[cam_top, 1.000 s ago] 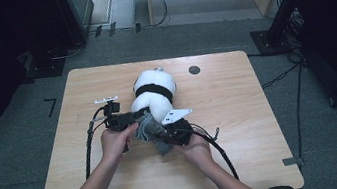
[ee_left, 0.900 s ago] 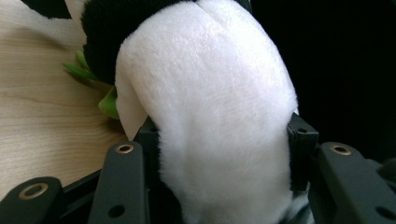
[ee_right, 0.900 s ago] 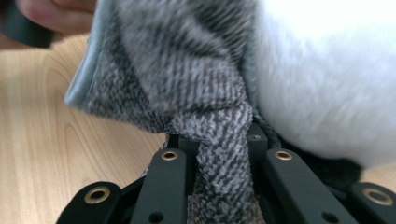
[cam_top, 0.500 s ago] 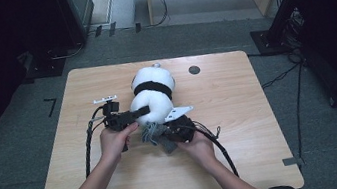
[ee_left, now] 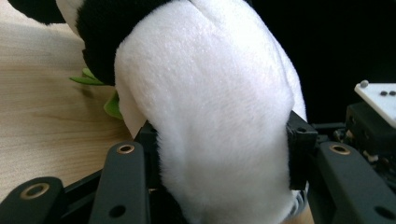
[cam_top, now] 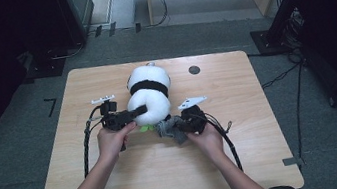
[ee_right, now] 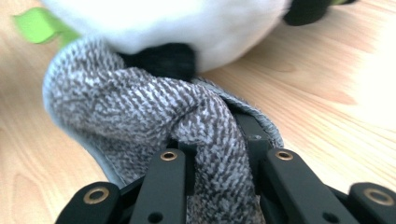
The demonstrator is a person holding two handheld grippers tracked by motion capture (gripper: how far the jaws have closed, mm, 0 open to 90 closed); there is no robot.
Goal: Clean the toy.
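**Panda toy pinned while the grey knit garment is drawn off its end**

The plush panda [cam_top: 149, 96] lies at the middle of the worktop [cam_top: 266, 150]. The left hand-held gripper [cam_top: 131, 114], at 9 o'clock of the toy, has its jaws clamped on the white body [ee_left: 210, 116], probably to anchor it. The right hand-held gripper [cam_top: 179, 126], at 5 o'clock of the toy, is pinched tight on a bunched fold of grey knit garment [ee_right: 140, 112], which still touches the panda's black limb [ee_right: 161, 60]; gripping the fold lets the cloth be dragged without slipping.

Compared with a second ago, the right hand-held gripper and the garment sit slightly farther toward 3 o'clock; the left grip is unchanged.
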